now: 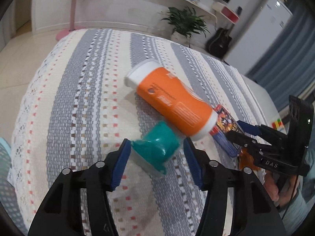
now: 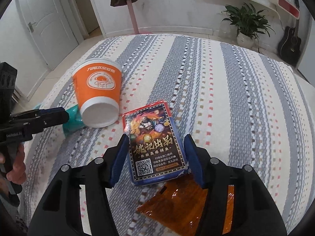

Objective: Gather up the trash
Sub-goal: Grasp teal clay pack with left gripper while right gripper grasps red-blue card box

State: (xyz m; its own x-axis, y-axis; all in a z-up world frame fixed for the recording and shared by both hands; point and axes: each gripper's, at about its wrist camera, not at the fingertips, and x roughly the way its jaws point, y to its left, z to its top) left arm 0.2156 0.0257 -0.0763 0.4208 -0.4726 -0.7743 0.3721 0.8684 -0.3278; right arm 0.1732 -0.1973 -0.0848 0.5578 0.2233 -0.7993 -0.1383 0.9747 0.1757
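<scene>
Teal wrapper, blurry, sits between the wide-open left hand-held gripper fingers, maybe touching one. Right hand-held gripper open around card box. Orange cup lies on striped tabletop.

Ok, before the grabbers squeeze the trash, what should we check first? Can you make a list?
1. Left gripper open around the teal wrapper: ok.
2. Right gripper open around the card box: ok.
3. Orange cup clear of the left gripper's fingers: cannot tell, it lies on its side very close to the wrapper.
4. Orange film out of the right gripper's way: not ok, it lies under the box's near end.
5. The two grippers apart from each other: ok.
6. A bin for the trash: cannot tell, none in view.
</scene>
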